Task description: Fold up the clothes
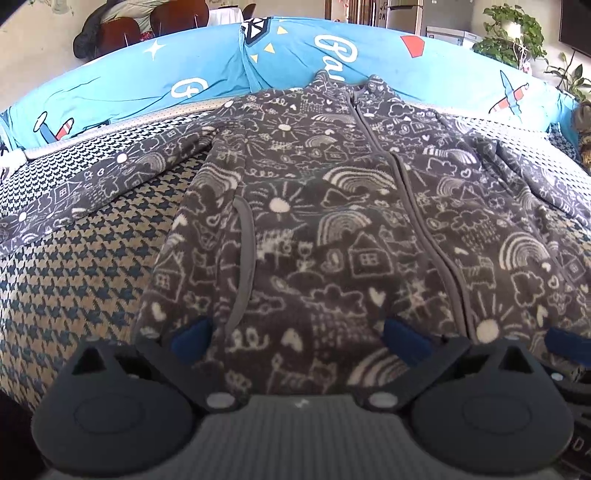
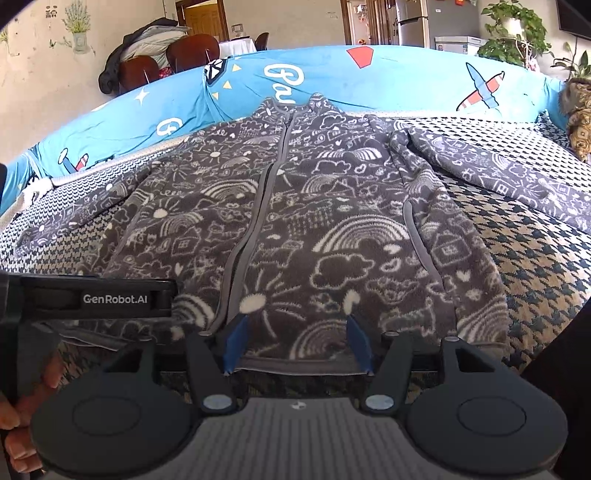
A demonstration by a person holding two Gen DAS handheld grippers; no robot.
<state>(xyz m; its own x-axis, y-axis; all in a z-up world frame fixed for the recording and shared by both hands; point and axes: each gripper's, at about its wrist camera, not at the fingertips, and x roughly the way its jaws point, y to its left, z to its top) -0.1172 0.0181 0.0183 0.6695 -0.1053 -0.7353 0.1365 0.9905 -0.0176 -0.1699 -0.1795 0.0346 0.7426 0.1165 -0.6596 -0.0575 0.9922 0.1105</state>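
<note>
Your fleece jacket (image 1: 332,221) lies flat, front up and zipped, on the houndstooth bed cover (image 1: 92,266), with its collar toward the blue cartoon-print pillow (image 1: 207,70) at the far edge. Both sleeves are spread out to the sides across the cover. The zipper (image 2: 255,206) runs straight down the middle of the garment toward you.

Your left gripper (image 1: 295,336) sits over the lower left part of the jacket, near the hem. Its blue-padded fingers (image 1: 190,334) stand wide apart and rest on or just above the fleece; nothing is pinched between them.

Your right gripper (image 2: 295,343) sits at the bottom hem (image 2: 295,369), just right of the zipper. Its jaws stand partly apart, with a span of hem fabric lying between the blue pads (image 2: 236,339). The pads touch the fleece, but I cannot tell whether they grip it.

In the right wrist view, the body of your left gripper shows at the left edge with your left hand (image 2: 22,410) wrapped around its handle.

Behind the bed stand wooden chairs (image 2: 192,51), a refrigerator (image 2: 417,22) and potted plants (image 2: 513,33).
</note>
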